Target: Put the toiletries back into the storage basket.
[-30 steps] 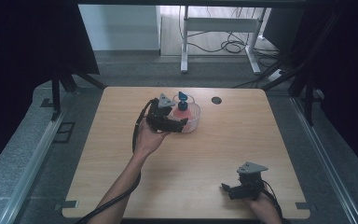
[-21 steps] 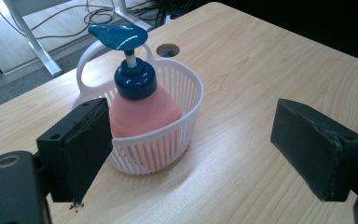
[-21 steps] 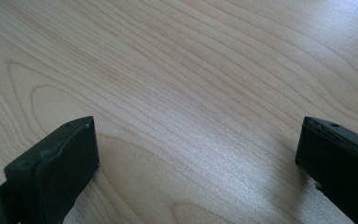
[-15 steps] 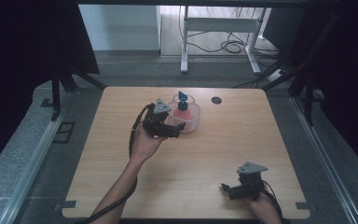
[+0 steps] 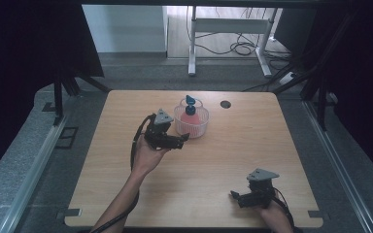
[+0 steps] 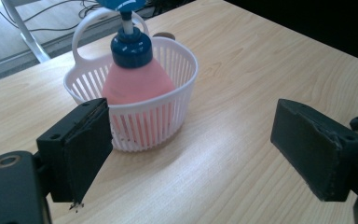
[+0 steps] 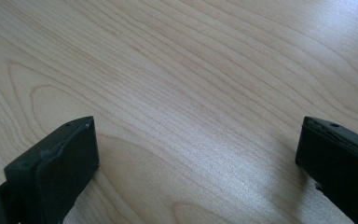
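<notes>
Pink bottle (image 6: 137, 84) upright in white basket (image 6: 177, 109) on table (image 5: 213, 170). Left gripper (image 5: 180, 141) wide open just beside basket. Right gripper (image 5: 237, 196) likewise open, well apart.

A lab: black curtains (image 5: 34, 43) and aluminium framing (image 5: 29, 170) enclose the table (image 5: 194, 194)

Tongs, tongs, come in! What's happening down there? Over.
Left tongs open, beside basket. Right tongs open, near table edge. Pink bottle upright in basket. Nothing in the way.

Bottle (image 5: 190, 116) in basket (image 5: 192, 127), table (image 5: 209, 170) far-centre; left claw (image 5: 180, 141) beside basket.
</notes>
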{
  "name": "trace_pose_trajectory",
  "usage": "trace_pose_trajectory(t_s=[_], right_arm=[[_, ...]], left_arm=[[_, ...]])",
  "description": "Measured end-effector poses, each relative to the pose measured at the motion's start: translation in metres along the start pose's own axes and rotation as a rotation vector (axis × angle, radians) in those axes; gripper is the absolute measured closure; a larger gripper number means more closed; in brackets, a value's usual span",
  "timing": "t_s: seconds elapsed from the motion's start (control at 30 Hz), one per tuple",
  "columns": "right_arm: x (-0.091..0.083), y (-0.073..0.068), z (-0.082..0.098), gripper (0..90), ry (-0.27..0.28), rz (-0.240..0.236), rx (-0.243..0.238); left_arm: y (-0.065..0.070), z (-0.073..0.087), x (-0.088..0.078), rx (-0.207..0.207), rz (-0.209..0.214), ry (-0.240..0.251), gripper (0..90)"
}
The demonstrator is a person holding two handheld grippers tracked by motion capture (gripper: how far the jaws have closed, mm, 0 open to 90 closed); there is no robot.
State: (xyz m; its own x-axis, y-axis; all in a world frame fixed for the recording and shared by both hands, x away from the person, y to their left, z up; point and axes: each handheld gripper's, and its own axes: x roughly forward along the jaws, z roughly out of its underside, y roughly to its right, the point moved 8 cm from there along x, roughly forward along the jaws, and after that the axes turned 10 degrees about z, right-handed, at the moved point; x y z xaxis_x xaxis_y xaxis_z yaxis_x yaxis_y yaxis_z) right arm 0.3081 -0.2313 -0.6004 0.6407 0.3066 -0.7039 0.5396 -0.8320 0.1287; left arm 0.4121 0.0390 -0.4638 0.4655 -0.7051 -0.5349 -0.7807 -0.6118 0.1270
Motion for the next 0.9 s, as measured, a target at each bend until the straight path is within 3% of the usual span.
trace_pose_trajectory(t_s=[0.23,0.9], right_arm=[[0.0,0.0,0.0,0.0,0.0,0.001,0.0],[0.0,0.0,0.0,0.0,0.0,0.001,0.0]], left_arm=[[0.004,0.009,-0.004,-0.016,0.006,0.01,12.2],[0.021,0.028,-0.021,-0.006,0.029,0.014,11.8]])
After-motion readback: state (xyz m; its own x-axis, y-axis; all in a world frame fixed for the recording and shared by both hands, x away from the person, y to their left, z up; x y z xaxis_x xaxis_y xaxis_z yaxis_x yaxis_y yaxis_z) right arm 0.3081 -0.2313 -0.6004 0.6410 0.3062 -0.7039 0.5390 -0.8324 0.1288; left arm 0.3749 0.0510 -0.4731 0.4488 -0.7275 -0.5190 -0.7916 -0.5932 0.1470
